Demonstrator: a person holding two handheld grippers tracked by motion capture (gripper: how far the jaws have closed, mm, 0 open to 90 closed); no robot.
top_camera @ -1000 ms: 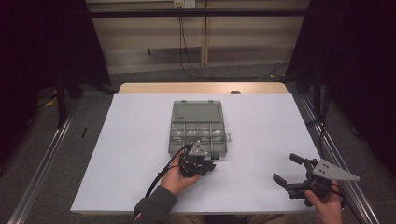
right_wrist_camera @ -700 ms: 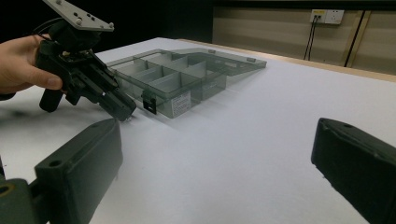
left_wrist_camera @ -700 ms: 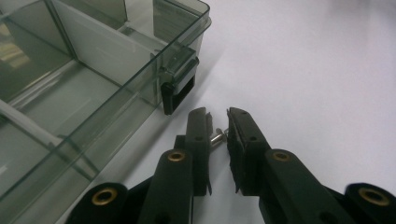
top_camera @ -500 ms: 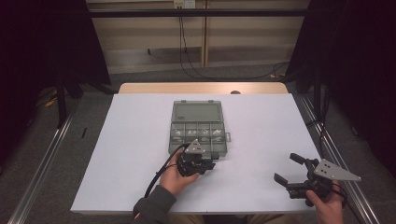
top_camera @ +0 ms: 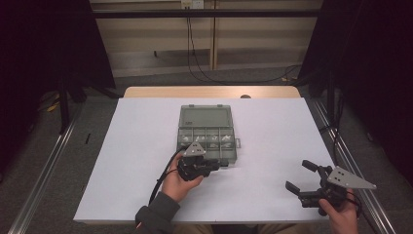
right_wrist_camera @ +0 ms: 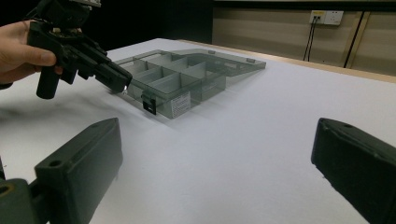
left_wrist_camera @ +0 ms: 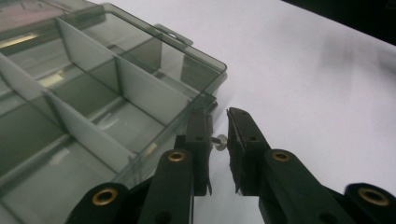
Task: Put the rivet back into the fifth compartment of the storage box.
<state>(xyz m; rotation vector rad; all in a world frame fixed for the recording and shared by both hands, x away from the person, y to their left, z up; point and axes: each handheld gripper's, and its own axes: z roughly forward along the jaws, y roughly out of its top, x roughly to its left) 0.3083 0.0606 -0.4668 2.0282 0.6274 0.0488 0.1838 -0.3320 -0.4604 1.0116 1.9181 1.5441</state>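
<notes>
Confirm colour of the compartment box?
Translucent smoky grey plastic compartment box, clearest in the left gripper view.

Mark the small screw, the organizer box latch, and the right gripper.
small screw [left_wrist_camera: 218,139]: left gripper view, its silver head between the fingers.
organizer box latch [right_wrist_camera: 148,101]: right gripper view, the black clip on the front wall.
right gripper [top_camera: 301,176]: high view, the gap between its open fingertips.

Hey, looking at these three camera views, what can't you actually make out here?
- Contents of the smoky transparent plastic compartment box: in the high view, pale specks too small to identify.
- The small silver screw-like part between the left gripper jaws: in the left gripper view, its ends are hidden by the jaws.
- The white label on the box front: in the right gripper view, its print is too small to read.
- The right gripper: its own view cuts off both wide-open jaws.
</notes>
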